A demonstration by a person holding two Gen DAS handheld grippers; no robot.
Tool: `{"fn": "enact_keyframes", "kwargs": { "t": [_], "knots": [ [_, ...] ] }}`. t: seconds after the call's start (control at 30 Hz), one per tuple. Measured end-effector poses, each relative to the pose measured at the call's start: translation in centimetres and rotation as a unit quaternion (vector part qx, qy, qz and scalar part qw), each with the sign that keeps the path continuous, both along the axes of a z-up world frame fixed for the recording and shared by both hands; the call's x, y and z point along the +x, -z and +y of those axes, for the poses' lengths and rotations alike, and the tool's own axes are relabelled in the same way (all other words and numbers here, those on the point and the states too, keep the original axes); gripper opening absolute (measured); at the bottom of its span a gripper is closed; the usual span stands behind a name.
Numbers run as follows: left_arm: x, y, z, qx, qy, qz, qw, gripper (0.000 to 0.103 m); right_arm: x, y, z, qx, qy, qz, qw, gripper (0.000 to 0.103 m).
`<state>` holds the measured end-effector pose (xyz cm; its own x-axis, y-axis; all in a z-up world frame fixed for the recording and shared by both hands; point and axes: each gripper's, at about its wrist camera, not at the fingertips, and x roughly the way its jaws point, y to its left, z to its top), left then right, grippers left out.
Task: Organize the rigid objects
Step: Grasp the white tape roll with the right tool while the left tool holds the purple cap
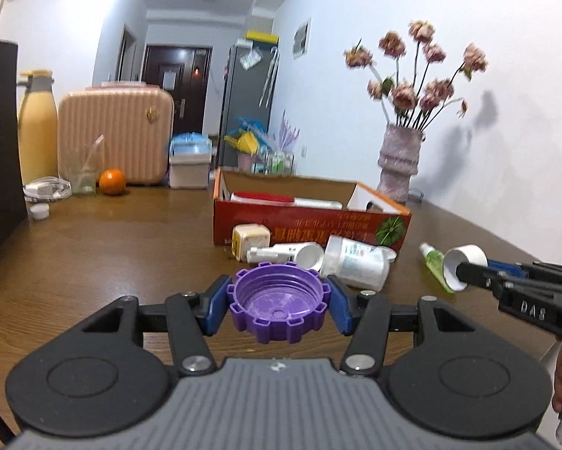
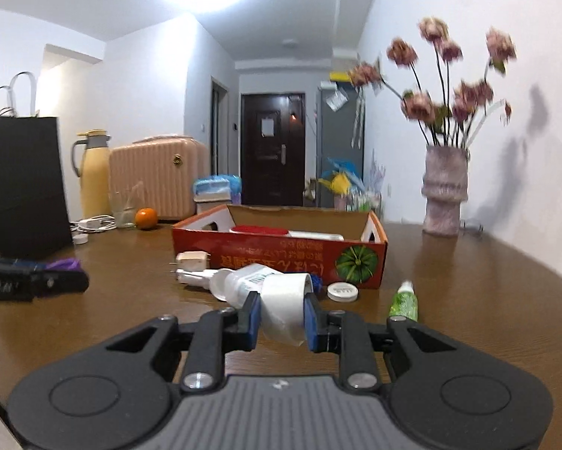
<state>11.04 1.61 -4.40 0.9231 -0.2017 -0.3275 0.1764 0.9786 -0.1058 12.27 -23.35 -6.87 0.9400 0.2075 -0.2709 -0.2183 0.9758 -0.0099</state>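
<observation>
Brown wooden table [image 1: 112,247] against a white wall, hallway and dark door beyond; a vase of dried flowers [image 1: 399,161] stands at the far right.

Left gripper [image 1: 279,309]: closed on a purple notched lid [image 1: 277,307], blue pads pressing its opposite sides, hollow face up, carried above the table.

Right gripper [image 2: 282,315]: closed on a white roll of tape [image 2: 282,305], pads pinching across its width. In the left view it hangs near the right edge, clear of the surface.

Red cardboard box [image 2: 281,251] sits mid-table, open-topped, with a red-and-white item already lying inside. Judged the destination for both held pieces.

Loose on the table, in front of the box: white plug adapter [image 1: 249,242], white pump bottle [image 1: 281,253], white jar on its side [image 1: 355,262], small white cap [image 2: 342,291], green spray bottle [image 2: 403,302].

Handling, as judged:
- Lid is light, stiff plastic; the notches give the pads purchase. Grip across the diameter looks sound.
- Tape roll is light, with a smooth rim; a hollow ring may deform or slip if squeezed hard.
- Jar is round and likely to roll; take it across the body.
- Spray bottle is slim; grasp mid-body.
</observation>
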Motion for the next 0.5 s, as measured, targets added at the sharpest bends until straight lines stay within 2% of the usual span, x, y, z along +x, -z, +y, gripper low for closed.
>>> {"fn": "enact_keyframes", "kwargs": {
  "t": [0.2, 0.33, 0.5],
  "knots": [
    [-1.5, -0.5, -0.1, 0.007, 0.007, -0.018, 0.9998, 0.055, -2.4, -0.5, 0.9, -0.012, -0.003, -0.023, 1.000, 0.023],
    [-1.5, -0.8, 0.0, 0.009, 0.003, -0.025, 0.9996, 0.055, -2.2, -0.2, 0.8, -0.006, 0.000, -0.013, 1.000, 0.023],
    [0.5, -1.1, 0.2, 0.017, 0.002, -0.033, 0.9993, 0.055, -0.4, -0.1, 0.3, 0.010, 0.003, 0.002, 1.000, 0.023]
  ]
}}
